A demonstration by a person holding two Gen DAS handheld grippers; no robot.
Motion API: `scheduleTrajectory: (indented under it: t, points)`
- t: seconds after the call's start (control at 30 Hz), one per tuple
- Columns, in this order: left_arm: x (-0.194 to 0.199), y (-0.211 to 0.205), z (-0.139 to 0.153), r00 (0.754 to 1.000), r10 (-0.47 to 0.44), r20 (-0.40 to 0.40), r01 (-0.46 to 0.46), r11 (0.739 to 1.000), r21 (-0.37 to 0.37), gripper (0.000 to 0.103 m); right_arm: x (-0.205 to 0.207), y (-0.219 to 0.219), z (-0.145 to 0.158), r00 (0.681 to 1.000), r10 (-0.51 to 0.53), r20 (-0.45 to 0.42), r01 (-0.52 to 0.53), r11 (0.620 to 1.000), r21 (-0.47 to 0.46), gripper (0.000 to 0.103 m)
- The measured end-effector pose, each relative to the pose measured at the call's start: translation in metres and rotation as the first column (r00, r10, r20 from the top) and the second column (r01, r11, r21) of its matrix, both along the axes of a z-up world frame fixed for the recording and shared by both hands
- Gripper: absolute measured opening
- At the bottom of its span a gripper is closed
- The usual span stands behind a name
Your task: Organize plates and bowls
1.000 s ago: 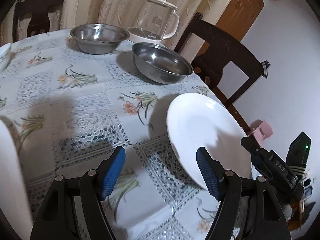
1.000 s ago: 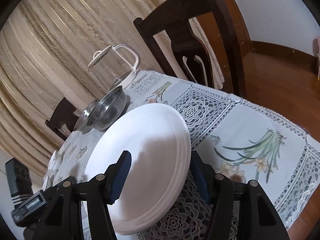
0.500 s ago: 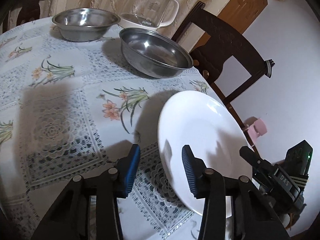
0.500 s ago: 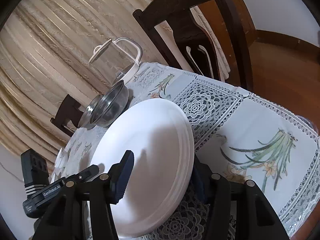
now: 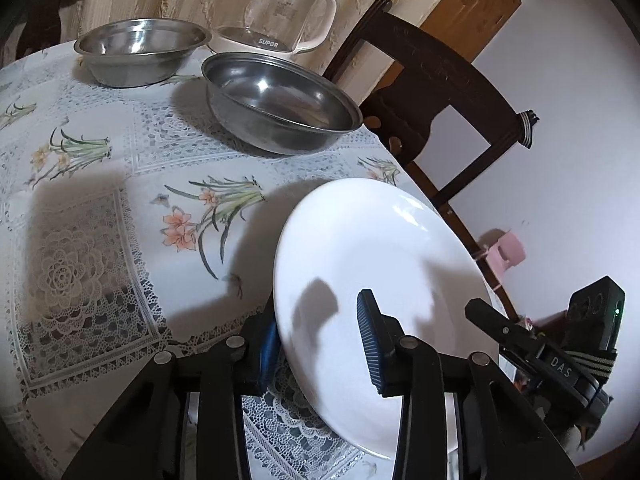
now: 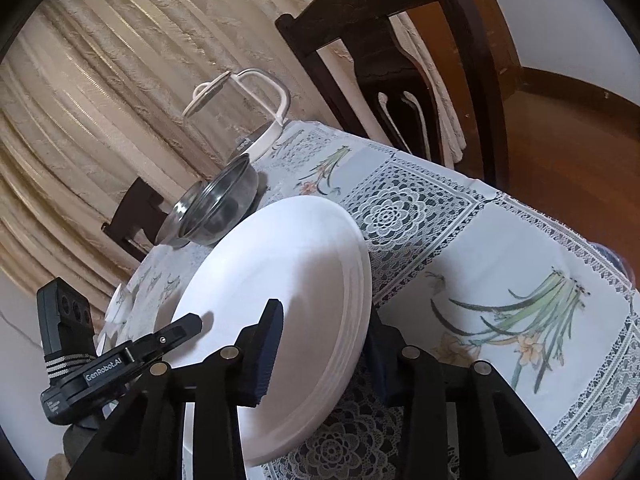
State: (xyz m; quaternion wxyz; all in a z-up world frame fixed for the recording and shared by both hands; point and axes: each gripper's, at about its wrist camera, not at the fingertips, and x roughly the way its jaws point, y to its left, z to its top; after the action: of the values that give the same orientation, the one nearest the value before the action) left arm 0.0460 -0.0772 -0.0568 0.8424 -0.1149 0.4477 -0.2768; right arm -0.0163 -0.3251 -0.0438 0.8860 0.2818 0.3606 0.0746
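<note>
Both grippers are straddling the round white plate (image 5: 376,248): left gripper (image 5: 320,340) and right gripper (image 6: 320,344) fingers spanning opposite rims, grip uncertain.

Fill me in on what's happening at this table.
A person is working with two handheld grippers on a stack of white plates at the table's edge. The left gripper and the right gripper each straddle the rim from opposite sides, one finger above and one below. Whether the fingers are clamped tight cannot be told. Two steel bowls sit farther back on the floral tablecloth, next to a glass kettle, untouched.
</note>
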Motion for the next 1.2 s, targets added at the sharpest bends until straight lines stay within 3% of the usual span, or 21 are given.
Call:
scheduleTrajectory:
  t: [0.33, 0.7, 1.2]
  points:
    - [-0.03, 0.019, 0.017, 0.994, 0.017, 0.105, -0.022, 0.999, 0.049, 0.037, -0.013, 0.02, 0.002, 0.997, 0.065, 0.037, -0.064, 0.998, -0.018, 0.039]
    - [-0.066, 0.065, 0.036, 0.986, 0.097, 0.134, -0.099, 0.995, 0.009, 0.037, -0.026, 0.058, 0.022, 0.984, 0.149, 0.095, -0.146, 0.989, -0.03, 0.039]
    - [-0.113, 0.173, 0.054, 0.945, 0.29, 0.153, -0.287, 0.957, -0.04, 0.037, -0.025, 0.153, 0.037, 0.936, 0.334, 0.109, -0.331, 0.943, -0.043, 0.039]
